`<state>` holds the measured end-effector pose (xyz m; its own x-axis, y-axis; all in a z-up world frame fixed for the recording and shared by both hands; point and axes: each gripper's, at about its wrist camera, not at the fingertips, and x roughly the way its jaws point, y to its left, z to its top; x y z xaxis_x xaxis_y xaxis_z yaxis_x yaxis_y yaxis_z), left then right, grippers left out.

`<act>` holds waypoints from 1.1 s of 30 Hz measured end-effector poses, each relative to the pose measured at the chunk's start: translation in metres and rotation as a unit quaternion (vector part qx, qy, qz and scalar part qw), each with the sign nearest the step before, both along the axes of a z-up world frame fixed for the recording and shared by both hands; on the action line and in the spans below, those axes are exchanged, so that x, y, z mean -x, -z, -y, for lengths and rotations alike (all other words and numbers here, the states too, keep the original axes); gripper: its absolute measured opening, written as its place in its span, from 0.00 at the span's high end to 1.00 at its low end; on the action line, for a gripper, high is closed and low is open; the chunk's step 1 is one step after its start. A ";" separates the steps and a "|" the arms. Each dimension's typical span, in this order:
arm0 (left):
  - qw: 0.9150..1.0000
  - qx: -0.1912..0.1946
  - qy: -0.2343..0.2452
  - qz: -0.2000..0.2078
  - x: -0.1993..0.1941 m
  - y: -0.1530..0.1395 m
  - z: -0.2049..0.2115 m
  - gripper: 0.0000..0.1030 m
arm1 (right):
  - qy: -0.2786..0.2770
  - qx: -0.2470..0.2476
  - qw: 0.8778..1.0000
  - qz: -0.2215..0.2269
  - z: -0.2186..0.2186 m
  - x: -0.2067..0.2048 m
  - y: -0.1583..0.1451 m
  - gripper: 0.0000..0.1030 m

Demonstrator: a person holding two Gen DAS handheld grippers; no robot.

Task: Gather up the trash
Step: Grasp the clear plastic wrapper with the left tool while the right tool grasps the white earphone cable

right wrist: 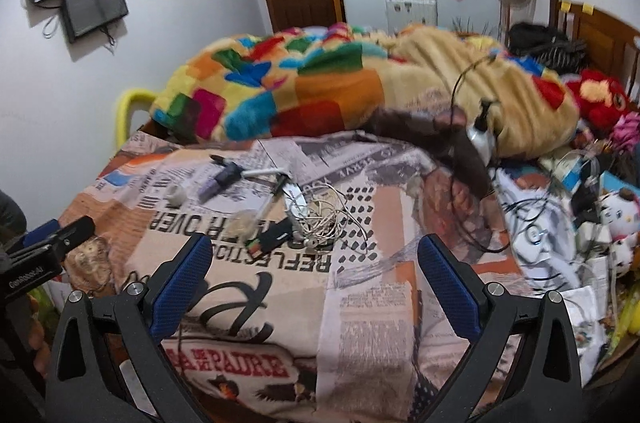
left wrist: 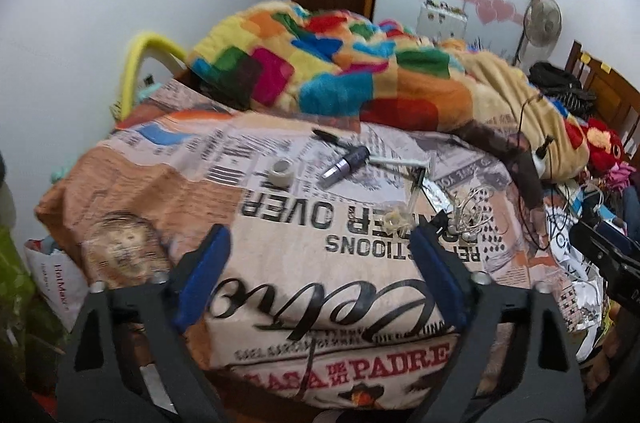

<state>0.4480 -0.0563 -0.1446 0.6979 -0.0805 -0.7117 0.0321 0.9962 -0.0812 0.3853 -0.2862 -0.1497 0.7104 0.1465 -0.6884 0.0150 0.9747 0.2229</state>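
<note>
Small items lie on the newsprint-pattern bedspread: a roll of tape, a grey-purple tube, a black pen, a white stick, a crumpled clear wrapper and tangled white earphones. The right wrist view shows the tube, wrapper, earphones and a small black object. My left gripper is open and empty, hovering over the bedspread short of the items. My right gripper is open and empty, just before the earphones.
A colourful patchwork blanket is heaped at the back of the bed. Black cables, plush toys and clutter fill the right side. A white bag sits on the floor at left. My right gripper shows at the left view's right edge.
</note>
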 end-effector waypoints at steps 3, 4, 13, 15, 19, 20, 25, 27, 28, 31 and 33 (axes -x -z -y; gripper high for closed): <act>1.000 0.006 0.014 -0.021 -0.024 0.022 0.011 0.27 | -0.013 -0.014 0.999 -0.031 0.002 -0.026 0.023 0.08; 0.999 0.008 0.022 -0.030 -0.034 0.031 0.017 0.28 | -0.019 -0.021 0.999 -0.042 0.004 -0.036 0.031 0.12; 0.994 0.034 0.056 -0.084 -0.093 0.086 0.052 0.38 | -0.036 -0.073 0.992 -0.092 0.008 -0.088 0.079 0.29; 0.993 0.047 0.056 -0.096 -0.103 0.096 0.055 0.38 | -0.037 -0.072 0.992 -0.095 0.004 -0.094 0.086 0.34; 0.991 0.060 0.064 -0.105 -0.113 0.105 0.067 0.38 | -0.043 -0.071 0.992 -0.100 0.001 -0.099 0.094 0.43; 0.991 0.052 0.066 -0.105 -0.115 0.107 0.071 0.38 | -0.044 -0.070 0.991 -0.103 0.000 -0.100 0.098 0.43; 0.993 0.017 0.053 -0.103 -0.119 0.117 0.077 0.38 | -0.051 -0.055 0.992 -0.100 0.001 -0.099 0.103 0.54; 0.993 0.028 0.047 -0.108 -0.120 0.121 0.075 0.44 | -0.052 -0.053 0.992 -0.097 0.002 -0.100 0.103 0.57; 0.992 0.042 0.046 -0.108 -0.120 0.123 0.073 0.46 | -0.053 -0.051 0.993 -0.096 0.003 -0.100 0.103 0.58; 0.992 0.055 0.043 -0.106 -0.120 0.123 0.069 0.59 | -0.048 -0.036 0.994 -0.094 0.003 -0.102 0.104 0.68; 0.992 0.051 0.038 -0.108 -0.121 0.124 0.070 0.74 | -0.045 -0.028 0.994 -0.093 0.005 -0.102 0.104 0.74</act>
<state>0.5691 -0.1258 -0.2682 0.5186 -0.2061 -0.8298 0.0780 0.9779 -0.1942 0.4876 -0.2910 -0.2537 0.5540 0.2466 -0.7952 -0.0267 0.9599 0.2791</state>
